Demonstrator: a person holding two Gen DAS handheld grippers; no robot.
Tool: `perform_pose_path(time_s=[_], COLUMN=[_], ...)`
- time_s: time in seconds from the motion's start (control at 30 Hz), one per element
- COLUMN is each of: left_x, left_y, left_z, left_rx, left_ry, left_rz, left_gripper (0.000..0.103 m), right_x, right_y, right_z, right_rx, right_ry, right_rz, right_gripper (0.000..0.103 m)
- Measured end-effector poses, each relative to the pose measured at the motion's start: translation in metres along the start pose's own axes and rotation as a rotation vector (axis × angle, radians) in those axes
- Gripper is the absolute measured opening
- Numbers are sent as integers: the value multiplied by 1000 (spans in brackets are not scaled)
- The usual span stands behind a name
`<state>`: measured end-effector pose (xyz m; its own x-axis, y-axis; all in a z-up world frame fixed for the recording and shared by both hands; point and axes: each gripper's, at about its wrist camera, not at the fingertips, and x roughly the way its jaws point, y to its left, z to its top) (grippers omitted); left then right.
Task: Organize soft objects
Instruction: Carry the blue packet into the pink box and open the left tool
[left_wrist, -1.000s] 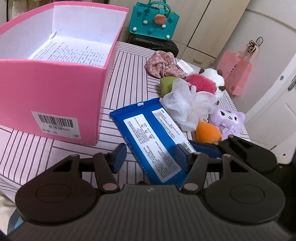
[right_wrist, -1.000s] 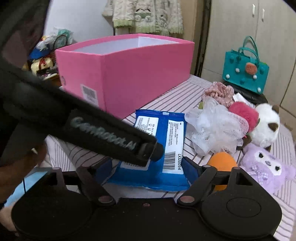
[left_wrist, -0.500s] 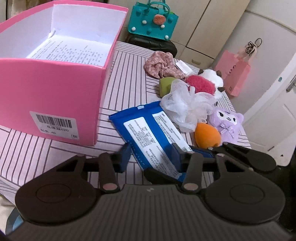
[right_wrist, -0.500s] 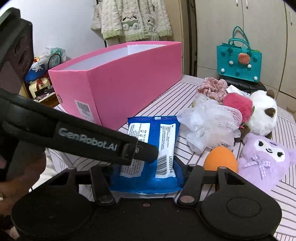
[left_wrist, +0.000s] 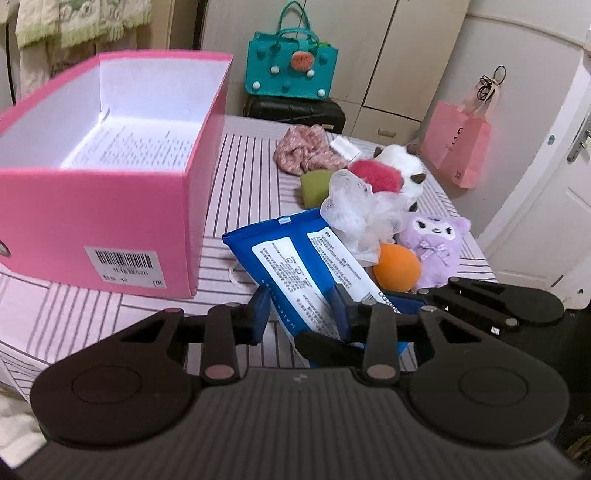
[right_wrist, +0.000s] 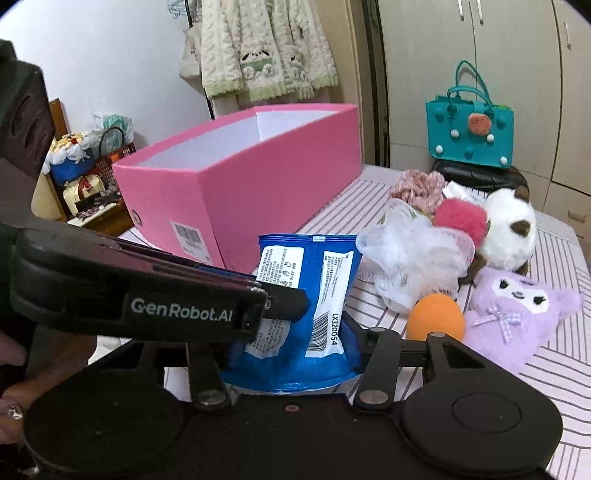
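- The step in hand looks like lifting the blue wipes pack off the striped tablecloth to carry it into the open pink box, which stands just to its left.
- Both tools grip the near end of the pack. The left gripper has its jaws closing, pads pressing the pack's corner. The right gripper is also closing, the pack bulging between its fingers.
- To do it well, I would keep both grips even so the soft pack does not fold or slip, and raise it clear of the box wall before moving across.
- The far end of the pack touches the white mesh bath pouf; dragging could pull that along with the orange sponge beside it.
- Both grippers point forward and tilt downward, side by side, the left one crossing low through the right wrist view.
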<state>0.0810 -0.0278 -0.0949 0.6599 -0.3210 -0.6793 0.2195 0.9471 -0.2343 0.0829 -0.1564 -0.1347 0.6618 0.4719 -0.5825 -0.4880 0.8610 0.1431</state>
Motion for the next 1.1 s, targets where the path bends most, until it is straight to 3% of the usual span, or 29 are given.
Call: perform_pose_path(time_s=[0.23, 0.8, 1.1], left_x=[-30, -87, -101], left_y=[-4, 17, 43], left_z=[16, 31, 50], left_rx=[11, 39, 22], left_ry=[34, 57, -12], left_rz=[-28, -83, -78], left_gripper=[34, 34, 34], right_x=[-24, -59, -54], right_y=[3, 48, 69], right_z=[16, 48, 75], right_rx=[68, -18, -108], right_ry=[24, 63, 42], right_rz=[24, 42, 52], right_gripper=[56, 55, 55])
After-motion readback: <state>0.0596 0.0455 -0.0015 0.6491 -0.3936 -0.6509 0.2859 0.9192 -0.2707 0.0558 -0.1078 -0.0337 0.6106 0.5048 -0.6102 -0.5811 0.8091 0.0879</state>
